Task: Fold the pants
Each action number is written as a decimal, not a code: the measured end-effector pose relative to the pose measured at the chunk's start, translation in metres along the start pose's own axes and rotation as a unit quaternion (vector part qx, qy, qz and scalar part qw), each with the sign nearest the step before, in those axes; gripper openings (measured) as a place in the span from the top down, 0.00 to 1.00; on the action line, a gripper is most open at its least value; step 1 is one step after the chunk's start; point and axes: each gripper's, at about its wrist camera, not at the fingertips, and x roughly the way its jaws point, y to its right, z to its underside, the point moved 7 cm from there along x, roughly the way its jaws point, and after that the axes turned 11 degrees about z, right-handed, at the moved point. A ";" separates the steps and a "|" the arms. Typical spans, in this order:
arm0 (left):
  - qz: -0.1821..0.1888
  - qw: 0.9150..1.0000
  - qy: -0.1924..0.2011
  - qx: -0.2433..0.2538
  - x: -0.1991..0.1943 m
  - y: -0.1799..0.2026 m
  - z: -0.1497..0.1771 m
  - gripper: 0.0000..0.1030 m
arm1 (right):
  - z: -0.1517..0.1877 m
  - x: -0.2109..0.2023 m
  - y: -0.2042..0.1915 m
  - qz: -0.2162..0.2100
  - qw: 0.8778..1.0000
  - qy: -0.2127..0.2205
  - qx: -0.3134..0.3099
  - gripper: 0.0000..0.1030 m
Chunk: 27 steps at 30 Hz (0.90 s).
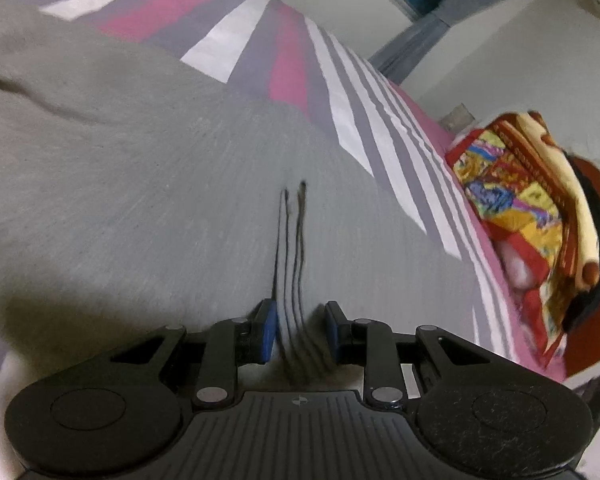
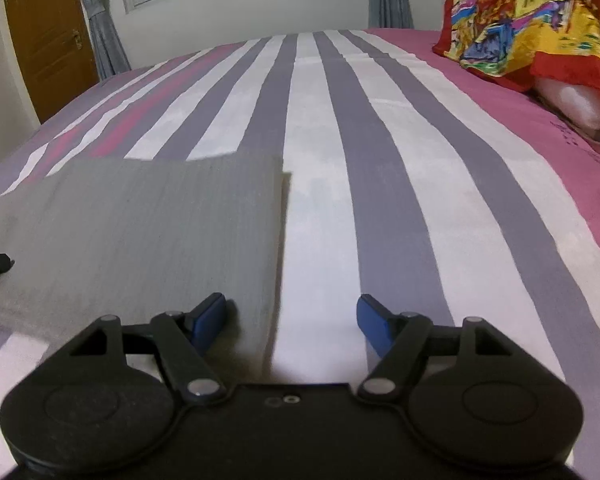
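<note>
L gripper (image 1: 301, 330) fingers narrow, pinching grey ribbed knit pants (image 1: 148, 184). R gripper (image 2: 291, 322) wide, straddling pants' edge. I'd close R before lifting.

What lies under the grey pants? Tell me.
The grey pants lie on the striped bedsheet, which shows around their edges. What is beneath the fabric itself is covered. The left claw pinches a ridge of it.
</note>
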 end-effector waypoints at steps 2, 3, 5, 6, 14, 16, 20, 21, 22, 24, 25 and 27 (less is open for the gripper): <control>-0.005 1.000 0.001 0.009 -0.010 0.001 0.004 0.74 | 0.006 -0.006 0.002 0.003 1.000 0.003 0.003 0.30; -0.007 1.000 0.006 0.006 -0.017 0.000 0.004 0.74 | 0.006 -0.009 0.004 0.002 1.000 0.002 0.006 0.30; -0.020 0.999 0.028 0.002 -0.039 -0.005 0.002 0.73 | 0.005 -0.016 0.008 -0.008 1.000 0.010 0.019 0.30; -0.033 0.999 0.040 0.001 -0.053 -0.011 0.002 0.73 | 0.005 -0.022 0.012 -0.014 0.999 0.016 0.025 0.30; -0.076 0.976 0.186 -0.089 -0.164 -0.094 -0.002 0.21 | 0.008 -0.031 0.035 -0.030 0.995 0.037 0.091 0.27; -0.080 0.969 0.199 -0.127 -0.176 -0.121 -0.005 0.21 | 0.007 -0.028 0.034 -0.036 0.994 0.032 0.096 0.27; -0.037 0.959 0.222 -0.175 -0.180 -0.164 -0.020 0.21 | 0.007 -0.029 0.028 -0.046 0.995 0.034 0.084 0.27; -0.018 0.955 0.227 -0.190 -0.178 -0.175 -0.024 0.21 | 0.008 -0.029 0.026 -0.044 0.995 0.036 0.083 0.27; -0.002 0.952 0.229 -0.202 -0.175 -0.183 -0.027 0.21 | 0.008 -0.029 0.026 -0.042 0.995 0.035 0.083 0.27; 0.019 0.954 0.215 -0.208 -0.162 -0.197 -0.037 0.21 | 0.008 -0.027 0.026 -0.037 0.995 0.035 0.085 0.26; 0.020 0.958 0.206 -0.197 -0.154 -0.201 -0.044 0.21 | 0.008 -0.026 0.026 -0.034 0.995 0.034 0.088 0.26; 0.024 0.960 0.208 -0.185 -0.145 -0.210 -0.059 0.21 | 0.007 -0.024 0.026 -0.030 0.995 0.030 0.095 0.26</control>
